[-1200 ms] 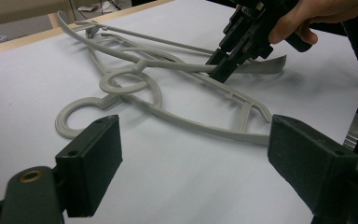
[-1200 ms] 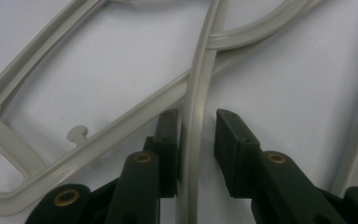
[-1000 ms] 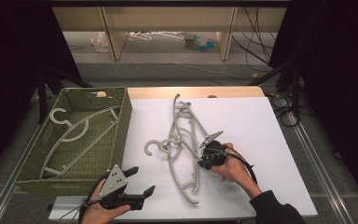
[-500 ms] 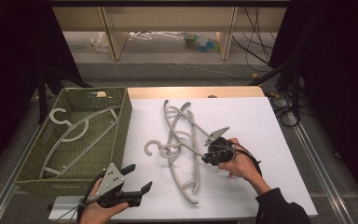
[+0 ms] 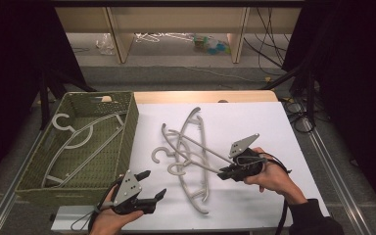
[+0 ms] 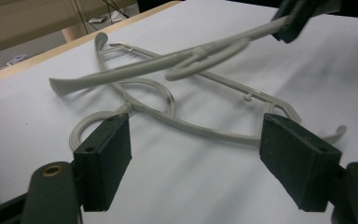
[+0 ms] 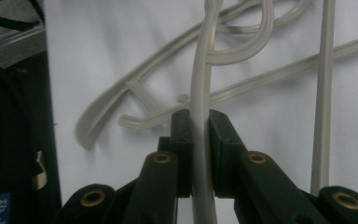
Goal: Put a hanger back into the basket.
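While the right gripper (image 5: pixel 223 174) pinches a grey hanger (image 7: pixel 204 88) at its arm, jaws clamped on it, that hanger hangs tilted over two more hangers (image 5: pixel 192 183) lying on the white surface (image 5: pixel 269 122); left gripper (image 5: pixel 152 185) hovers near the front edge, jaws wide, just been closing slightly, nothing between them; green basket (image 5: pixel 127 132) at left holds another hanger (image 5: pixel 85 132).

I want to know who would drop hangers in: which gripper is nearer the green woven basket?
Left. The left gripper hovers just off the front right corner of the green woven basket; the right gripper, clamped on a grey plastic hanger, is across the white table.
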### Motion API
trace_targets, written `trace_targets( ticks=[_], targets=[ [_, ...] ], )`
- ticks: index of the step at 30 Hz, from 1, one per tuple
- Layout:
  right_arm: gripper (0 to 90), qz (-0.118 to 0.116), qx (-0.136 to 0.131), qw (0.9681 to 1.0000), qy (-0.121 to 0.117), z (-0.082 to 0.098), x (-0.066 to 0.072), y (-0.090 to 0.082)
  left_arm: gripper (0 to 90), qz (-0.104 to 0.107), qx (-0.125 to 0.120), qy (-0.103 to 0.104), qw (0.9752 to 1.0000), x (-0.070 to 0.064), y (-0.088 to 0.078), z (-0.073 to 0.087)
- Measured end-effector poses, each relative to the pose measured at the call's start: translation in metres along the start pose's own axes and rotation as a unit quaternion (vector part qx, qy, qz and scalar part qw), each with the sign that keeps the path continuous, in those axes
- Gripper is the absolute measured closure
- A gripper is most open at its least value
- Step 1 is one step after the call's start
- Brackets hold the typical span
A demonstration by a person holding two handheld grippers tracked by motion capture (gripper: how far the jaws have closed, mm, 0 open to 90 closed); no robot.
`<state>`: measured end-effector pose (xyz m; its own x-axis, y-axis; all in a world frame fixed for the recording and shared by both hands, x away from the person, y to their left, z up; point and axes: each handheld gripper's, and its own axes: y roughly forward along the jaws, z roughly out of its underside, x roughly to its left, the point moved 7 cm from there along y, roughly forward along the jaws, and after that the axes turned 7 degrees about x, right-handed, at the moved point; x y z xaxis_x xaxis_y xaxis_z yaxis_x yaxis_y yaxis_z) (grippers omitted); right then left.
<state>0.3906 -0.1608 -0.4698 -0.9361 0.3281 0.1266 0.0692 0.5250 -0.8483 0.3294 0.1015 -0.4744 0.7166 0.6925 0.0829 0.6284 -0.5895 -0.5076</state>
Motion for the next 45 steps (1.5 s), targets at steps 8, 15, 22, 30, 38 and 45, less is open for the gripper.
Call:
trace_targets(
  ticks=[8, 15, 22, 30, 38, 45],
  targets=[
    [82.1, -0.037, -0.006, 0.9992, -0.017, 0.001, 0.014, -0.005, 29.7, -0.008, 0.018, 0.039, 0.9990, 0.007, 0.020, -0.009],
    [82.1, -0.056, 0.003, 0.9979, -0.032, 0.007, 0.027, -0.009, 33.1, 0.000, 0.060, 0.080, 0.9950, 0.007, 0.043, -0.014],
    [82.1, -0.069, -0.002, 0.9967, -0.043, 0.011, 0.032, -0.015, 38.2, 0.037, 0.062, 0.108, 0.9915, 0.002, 0.062, -0.020],
    [82.0, -0.075, -0.002, 0.9962, -0.044, 0.012, 0.032, -0.015, 46.2, 0.095, 0.052, 0.178, 0.9780, -0.006, 0.078, -0.026],
    [81.9, -0.076, -0.009, 0.9962, -0.041, 0.012, 0.030, -0.017, 56.6, 0.090, 0.077, 0.225, 0.9672, -0.007, 0.084, -0.030],
    [76.9, -0.022, -0.022, 0.9979, -0.057, 0.007, 0.023, -0.025, 65.1, 0.072, 0.072, 0.266, 0.9586, -0.008, 0.076, -0.039]
  ],
)
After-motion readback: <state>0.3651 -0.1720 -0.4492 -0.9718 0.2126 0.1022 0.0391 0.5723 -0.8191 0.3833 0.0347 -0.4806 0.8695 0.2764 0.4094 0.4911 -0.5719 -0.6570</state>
